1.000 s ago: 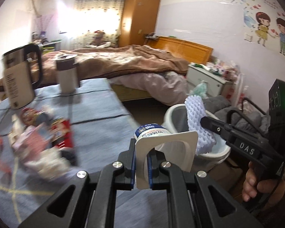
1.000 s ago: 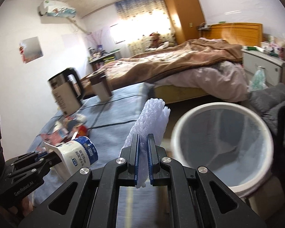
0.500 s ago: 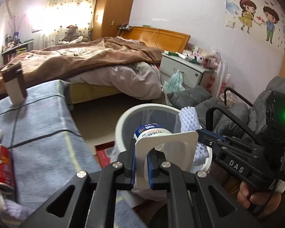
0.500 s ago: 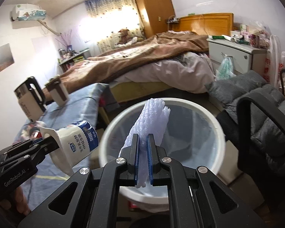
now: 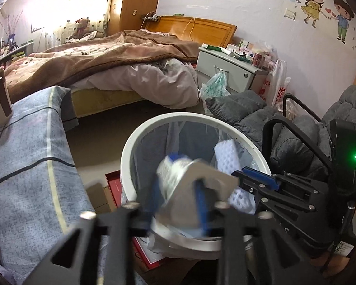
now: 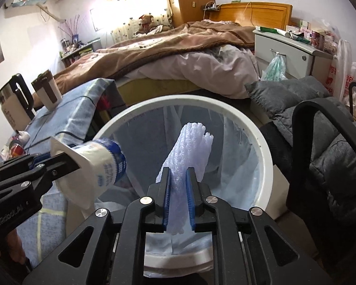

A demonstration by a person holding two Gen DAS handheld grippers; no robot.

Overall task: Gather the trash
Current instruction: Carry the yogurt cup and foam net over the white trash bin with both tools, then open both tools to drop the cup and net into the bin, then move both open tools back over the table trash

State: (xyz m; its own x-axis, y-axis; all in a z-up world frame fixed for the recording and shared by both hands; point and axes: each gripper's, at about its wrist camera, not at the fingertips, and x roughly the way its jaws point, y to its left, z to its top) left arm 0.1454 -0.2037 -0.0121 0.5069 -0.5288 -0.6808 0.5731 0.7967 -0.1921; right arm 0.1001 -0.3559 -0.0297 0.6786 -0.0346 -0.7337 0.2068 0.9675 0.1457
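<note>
bedroom behind, white bin (image 6: 261,142) now fills our view. left gripper (image 5: 178,204) has spread, its blurred yogurt cup (image 5: 189,190) tipping over the bin; right gripper (image 6: 178,197) still clamps white foam netting (image 6: 189,152) above it.

Home bedroom: unmade bed (image 5: 121,64) with brown blanket, wooden wardrobe (image 5: 135,2), nightstand (image 6: 289,49), teddy bear (image 6: 146,22) by curtained window, cartoon wall stickers (image 5: 325,14).
</note>
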